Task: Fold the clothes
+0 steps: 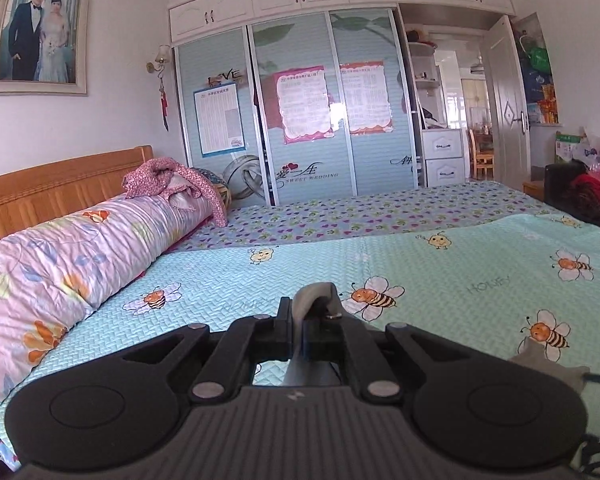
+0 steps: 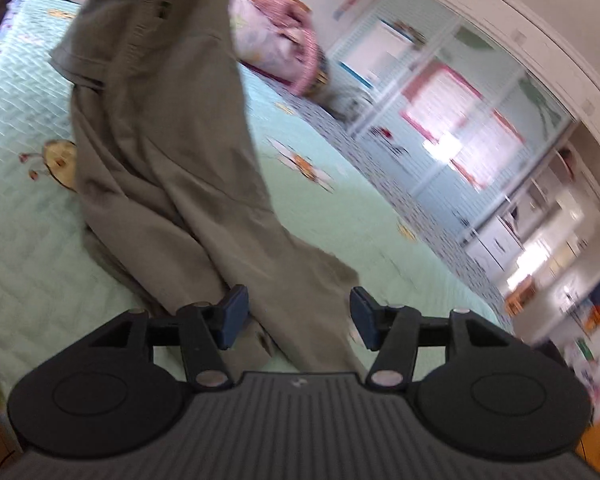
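The left tongs (image 1: 306,320) are clenched on a fold of grey-olive cloth, which stands up between the two fingers and hangs down under them. This cloth belongs to the khaki trousers (image 2: 168,152). In the right wrist view the trousers hang from the upper left and their lower part lies crumpled on the mint-green bee-print bedspread (image 2: 28,128) of the bed. The right tongs (image 2: 298,314) are released: the blue pads (image 2: 232,314) stand wide apart, and one trouser leg passes between them without being pressed by either pad. The right view is tilted and blurred, so small details of the cloth are not clear. At the head of the bed lies a rolled pink quilt (image 1: 72,256) against the wooden headboard (image 1: 56,192). Behind the bed stands a wardrobe (image 1: 300,120) with sliding doors.
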The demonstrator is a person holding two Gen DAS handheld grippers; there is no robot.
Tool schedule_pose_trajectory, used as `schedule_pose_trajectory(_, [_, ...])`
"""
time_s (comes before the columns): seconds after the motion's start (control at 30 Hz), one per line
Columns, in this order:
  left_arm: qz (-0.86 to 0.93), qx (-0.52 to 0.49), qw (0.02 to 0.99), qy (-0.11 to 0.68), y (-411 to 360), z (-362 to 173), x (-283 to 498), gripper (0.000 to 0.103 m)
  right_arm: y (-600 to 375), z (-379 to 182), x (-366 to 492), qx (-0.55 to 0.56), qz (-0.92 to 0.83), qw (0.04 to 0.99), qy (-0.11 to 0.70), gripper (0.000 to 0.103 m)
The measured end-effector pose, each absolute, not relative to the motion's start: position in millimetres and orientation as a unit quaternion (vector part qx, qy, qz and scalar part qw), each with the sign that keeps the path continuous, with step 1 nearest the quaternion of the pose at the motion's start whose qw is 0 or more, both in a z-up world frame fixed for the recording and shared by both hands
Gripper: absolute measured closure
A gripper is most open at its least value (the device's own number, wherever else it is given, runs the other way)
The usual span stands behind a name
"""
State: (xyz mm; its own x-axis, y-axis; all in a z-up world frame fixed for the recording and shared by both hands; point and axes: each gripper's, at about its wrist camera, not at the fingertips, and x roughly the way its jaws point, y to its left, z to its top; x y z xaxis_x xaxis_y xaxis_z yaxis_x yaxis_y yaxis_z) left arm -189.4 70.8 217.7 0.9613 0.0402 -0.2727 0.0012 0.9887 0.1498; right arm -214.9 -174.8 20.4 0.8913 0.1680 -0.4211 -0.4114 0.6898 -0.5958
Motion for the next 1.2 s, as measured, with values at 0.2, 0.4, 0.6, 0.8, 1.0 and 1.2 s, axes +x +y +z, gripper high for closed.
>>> schedule_pose_trajectory(0.2, [-0.01, 0.048, 0.991, 0.121, 79, 226, -194, 0.099, -121, 19, -192, -0.383, 0.219, 0.885, 0.148, 0.045])
schedule_pose_trajectory(0.4, [-0.023, 0.037, 0.994, 0.1, 81, 234, -200, 0.099, -92, 23, -178, -0.359, 0.227, 0.889, 0.174, 0.084])
schedule_pose_trajectory(0.6, [0.002, 0.048, 0.995, 0.082, 91, 239, -197, 0.099, -115, 88, -171, -0.26, 0.174, 0.937, 0.153, 0.101])
schedule_pose_trajectory(0.8, [-0.03, 0.06, 0.998, -0.001, 78, 298, -220, 0.099, -168, 214, -181, -0.167, 0.095, 0.981, 0.041, 0.102])
schedule_pose_trajectory(1.0, [-0.031, 0.112, 0.988, -0.099, 57, 384, -249, 0.098, -194, 332, -225, -0.126, 0.059, 0.987, -0.085, 0.102])
schedule_pose_trajectory(1.2, [-0.024, 0.145, 0.975, -0.165, 48, 469, -260, 0.098, -210, 417, -253, -0.107, 0.034, 0.978, -0.175, 0.102])
